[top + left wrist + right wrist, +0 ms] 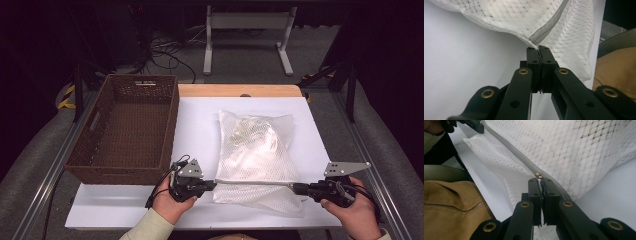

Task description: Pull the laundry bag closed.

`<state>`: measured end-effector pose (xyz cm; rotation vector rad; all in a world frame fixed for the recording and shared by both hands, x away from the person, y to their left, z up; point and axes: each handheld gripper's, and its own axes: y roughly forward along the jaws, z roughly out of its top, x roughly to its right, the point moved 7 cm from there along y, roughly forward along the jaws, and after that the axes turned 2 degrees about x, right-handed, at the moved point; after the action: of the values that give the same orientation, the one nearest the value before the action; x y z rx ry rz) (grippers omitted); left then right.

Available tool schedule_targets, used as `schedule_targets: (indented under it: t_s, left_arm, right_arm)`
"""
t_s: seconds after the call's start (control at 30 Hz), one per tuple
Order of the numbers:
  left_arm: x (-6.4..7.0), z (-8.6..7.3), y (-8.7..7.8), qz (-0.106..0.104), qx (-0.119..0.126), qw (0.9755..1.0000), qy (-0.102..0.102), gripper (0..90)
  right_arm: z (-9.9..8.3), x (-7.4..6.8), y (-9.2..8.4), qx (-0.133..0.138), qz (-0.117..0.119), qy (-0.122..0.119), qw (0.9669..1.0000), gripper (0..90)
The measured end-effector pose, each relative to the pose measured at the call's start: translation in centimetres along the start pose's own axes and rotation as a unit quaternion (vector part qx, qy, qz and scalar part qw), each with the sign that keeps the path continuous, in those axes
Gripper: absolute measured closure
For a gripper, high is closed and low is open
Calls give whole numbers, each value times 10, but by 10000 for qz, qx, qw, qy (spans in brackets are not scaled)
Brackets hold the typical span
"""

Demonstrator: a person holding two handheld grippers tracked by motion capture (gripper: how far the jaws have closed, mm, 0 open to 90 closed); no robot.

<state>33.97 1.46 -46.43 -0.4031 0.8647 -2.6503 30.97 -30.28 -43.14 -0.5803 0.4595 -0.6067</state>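
A white mesh bag (pixel 255 145) with pale contents lies on the white table (pixel 195 125), its grey zipper (pixel 255 183) running along the near edge. At the zipper's left end, my left gripper (pixel 214 183) is shut on the bag's corner. The left gripper view shows its jaws (pixel 539 50) pinching the fabric just below the zipper (pixel 549 22). At the right end, my right gripper (pixel 295 188) is shut on the zipper pull. In the right gripper view the brass slider (pixel 538 175) sits at the tips of the gripper (pixel 540 180), and the zipper (pixel 511 152) stretches off toward the left gripper (pixel 477 127).
A brown wicker basket (pixel 120 175) stands at the table's left, with nothing in it. A wooden board edge (pixel 235 90) lies behind the white surface. Metal rails run along both sides of the table. The person's tan trousers (pixel 454 205) are close to the front edge.
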Motion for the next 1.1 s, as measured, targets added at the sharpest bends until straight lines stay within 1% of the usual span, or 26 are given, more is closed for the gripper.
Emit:
schedule_targets:
  t_s: [0.17, 0.37, 0.6, 0.77, 0.97, 1.07, 1.1]
  left_arm:
    - [-1, 0, 0, -34, 16, 10000, -27, 884]
    - [0, 0, 0, -25, 2, 10000, -13, 883]
    - [-2, -1, 0, 3, 3, 10000, -64, 884]
    - [-3, -2, -1, 7, -6, 10000, -68, 884]
    - [-3, -2, 0, 9, 4, 10000, -82, 883]
    - [-4, -2, 0, 73, -25, 9999, -88, 884]
    - [-4, -2, 0, 91, -36, 9999, -71, 884]
  right_arm:
    - [-2, 2, -2, 2, 18, 42, 10000, 863]
    - [-2, 2, -5, 28, 40, 61, 10000, 863]
    - [-3, 1, -6, 37, 90, 84, 9999, 862]
    - [-3, 2, -8, 78, 94, 119, 9999, 860]
    - [-1, 2, -11, 190, 154, 175, 9995, 857]
    - [0, 2, -11, 225, 144, 210, 9994, 857]
    - [2, 1, -7, 214, 62, 172, 9996, 852]
